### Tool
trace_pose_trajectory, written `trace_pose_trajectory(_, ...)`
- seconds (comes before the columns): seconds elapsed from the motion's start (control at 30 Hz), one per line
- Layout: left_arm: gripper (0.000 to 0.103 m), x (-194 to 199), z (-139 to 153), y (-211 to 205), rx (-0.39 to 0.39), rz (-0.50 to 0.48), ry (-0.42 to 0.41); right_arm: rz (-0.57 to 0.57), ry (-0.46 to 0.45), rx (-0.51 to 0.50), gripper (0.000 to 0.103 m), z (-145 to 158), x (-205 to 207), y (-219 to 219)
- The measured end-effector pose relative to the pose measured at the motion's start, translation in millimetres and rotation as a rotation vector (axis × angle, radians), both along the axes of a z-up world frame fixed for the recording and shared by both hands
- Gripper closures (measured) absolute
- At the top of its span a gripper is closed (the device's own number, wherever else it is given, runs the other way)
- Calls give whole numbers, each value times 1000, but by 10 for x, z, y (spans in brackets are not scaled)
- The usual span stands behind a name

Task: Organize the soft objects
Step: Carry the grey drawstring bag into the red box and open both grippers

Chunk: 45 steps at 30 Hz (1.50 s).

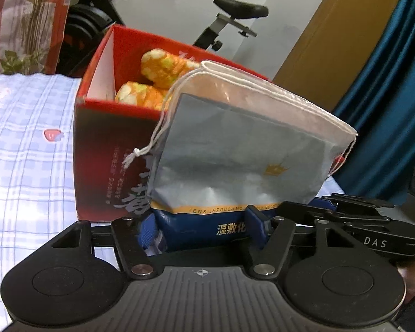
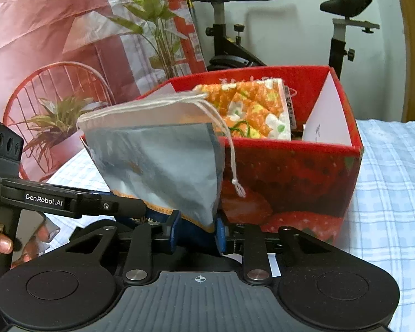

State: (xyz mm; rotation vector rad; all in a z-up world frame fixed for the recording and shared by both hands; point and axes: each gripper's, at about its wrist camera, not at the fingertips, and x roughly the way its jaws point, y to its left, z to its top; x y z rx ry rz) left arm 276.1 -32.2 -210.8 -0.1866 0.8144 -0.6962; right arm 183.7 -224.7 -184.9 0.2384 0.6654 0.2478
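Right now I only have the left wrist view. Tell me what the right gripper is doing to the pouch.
Observer: The right gripper is shut on the lower end of the pouch, with its blue pads pinching from both sides.
Operator: Describe the box face I can't see.
Observer: That side of the red box is printed with large strawberries.
Operator: Report how the orange cloth ends on its far side.
Observer: The folded orange floral cloth ends in a white band with dark lettering that is too small to read.
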Motion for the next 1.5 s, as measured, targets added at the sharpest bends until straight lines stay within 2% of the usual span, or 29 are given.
trace_pose_trajectory(0.07,39,-32,58,31,-17,6,-7,1,-18,5,80,55,-18,3)
trace_pose_trajectory(0.37,39,-257,556,121,-64,26,-115,5,-131,9,81,469,-144,5)
trace_pose_trajectory(0.6,39,-194,961,104,-76,60,-187,6,-203,35,81,889,-76,-33)
trace_pose_trajectory(0.7,39,-56,1040,64,-89,72,-185,-4,-213,53,81,1050,62,-99)
trace_pose_trajectory(0.8,39,136,1038,32,-80,75,-150,-20,-205,65,81,1160,244,-184)
trace_pose_trajectory(1.0,39,476,895,-149,-4,53,-71,-43,-113,31,81,1109,644,-280)
trace_pose_trajectory(1.23,39,609,671,-290,37,16,29,-123,86,107,82,838,932,-496)
trace_pose_trajectory(1.37,38,636,589,-310,60,6,46,-155,175,108,85,691,1014,-546)
trace_pose_trajectory(1.5,35,616,611,-270,80,27,32,-169,236,45,89,536,1074,-524)
